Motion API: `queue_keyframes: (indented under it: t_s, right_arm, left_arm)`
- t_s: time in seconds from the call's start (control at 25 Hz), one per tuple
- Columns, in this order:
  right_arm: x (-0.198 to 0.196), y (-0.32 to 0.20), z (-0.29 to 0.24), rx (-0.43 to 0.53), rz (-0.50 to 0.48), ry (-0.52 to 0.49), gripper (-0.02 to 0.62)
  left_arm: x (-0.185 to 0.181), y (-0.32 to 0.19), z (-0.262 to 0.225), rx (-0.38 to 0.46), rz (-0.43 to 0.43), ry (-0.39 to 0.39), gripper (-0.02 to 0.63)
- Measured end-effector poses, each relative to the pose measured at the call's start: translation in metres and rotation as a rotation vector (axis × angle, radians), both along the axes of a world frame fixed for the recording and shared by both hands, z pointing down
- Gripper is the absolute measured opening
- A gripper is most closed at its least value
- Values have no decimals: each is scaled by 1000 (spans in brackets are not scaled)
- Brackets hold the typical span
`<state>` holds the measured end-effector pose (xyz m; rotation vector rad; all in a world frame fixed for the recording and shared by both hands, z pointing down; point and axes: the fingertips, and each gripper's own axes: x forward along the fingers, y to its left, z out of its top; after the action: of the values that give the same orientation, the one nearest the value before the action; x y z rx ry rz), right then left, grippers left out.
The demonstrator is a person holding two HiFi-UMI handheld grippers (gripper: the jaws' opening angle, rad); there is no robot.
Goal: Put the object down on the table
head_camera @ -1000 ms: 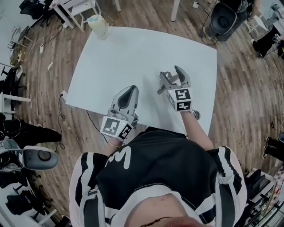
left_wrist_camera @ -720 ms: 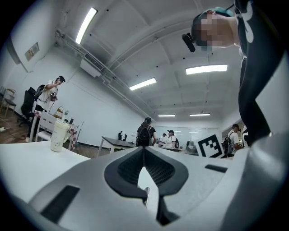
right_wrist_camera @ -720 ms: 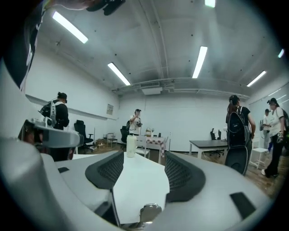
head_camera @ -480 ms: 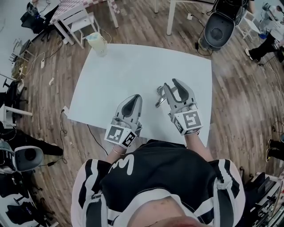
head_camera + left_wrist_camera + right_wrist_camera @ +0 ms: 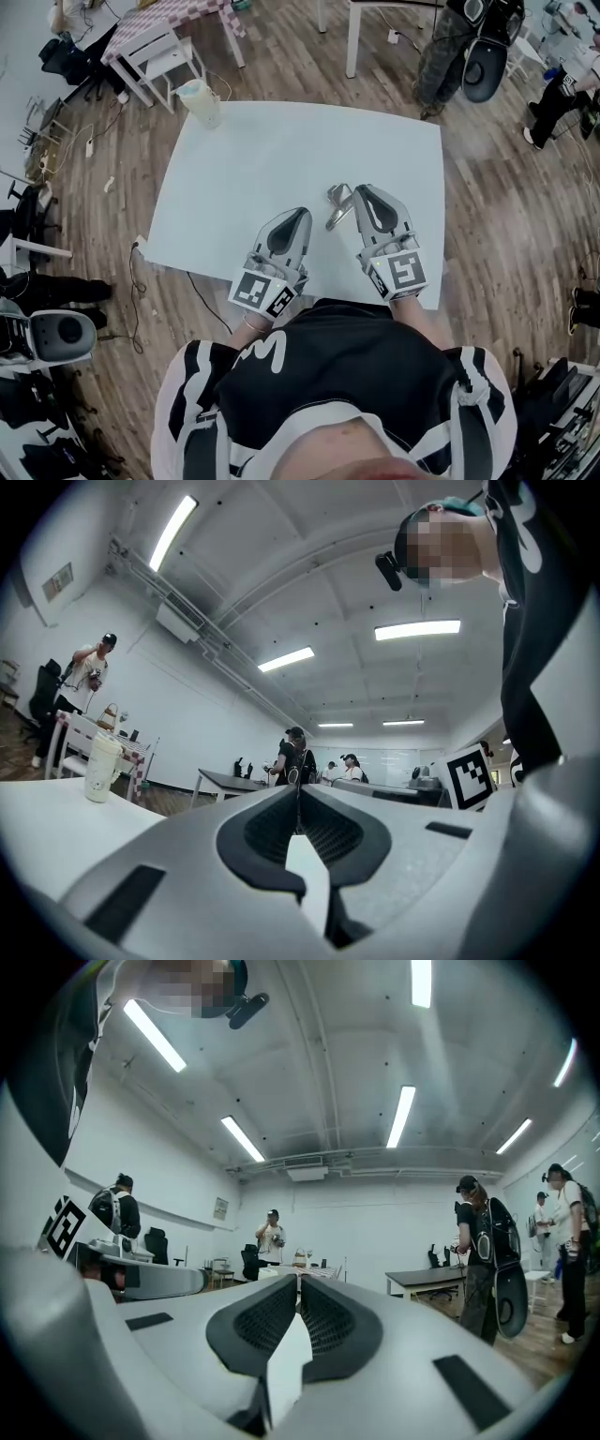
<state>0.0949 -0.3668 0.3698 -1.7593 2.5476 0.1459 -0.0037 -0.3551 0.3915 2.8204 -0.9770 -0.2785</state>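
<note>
**A:** Any writing to log?

**B:** Nothing readable. The marker cube (image 5: 261,291) on the left gripper (image 5: 299,215) and its twin on the right gripper (image 5: 365,191) carry black-and-white square patterns, no letters. A wall sign (image 5: 218,1208) in the right gripper view is too small to read.

**A:** The object?

**B:** A small metal piece (image 5: 337,202), silvery grey with a dull shine. It is narrow and bent in outline; finer shape can't be made out. It lies on the white table (image 5: 244,159), in the near half. It is just left of the right gripper's tip, between the two grippers and nearer the right one. Whether it touches that tip I cannot tell.

**A:** Right jaws?

**B:** They have just been closing. Their own view shows the ribbed black pads meeting at the tips with nothing between them.

**A:** Left jaws?

**B:** Also together at the tips, with only a thin gap further back. Nothing is held.

**A:** Counts?

**B:** One metal piece, one table, two grippers, two cubes. One pale cup (image 5: 200,101) stands at the table's far left corner, well apart from the metal piece. Several people stand in the background of both gripper views.
</note>
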Motion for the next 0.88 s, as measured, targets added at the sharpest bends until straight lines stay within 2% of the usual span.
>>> queue_keyframes:
  t_s: [0.2, 0.48, 0.88]
  right_arm:
    - [-1, 3, 16, -37, -14, -27, 21]
    - [-3, 24, 4, 22, -24, -13, 20]
    - [21, 90, 10, -3, -17, -5, 21]
  left_arm:
    - [7, 5, -4, 11, 20, -2, 11]
    - [14, 25, -10, 27, 22, 3, 11]
    - [43, 91, -5, 3, 42, -18, 11]
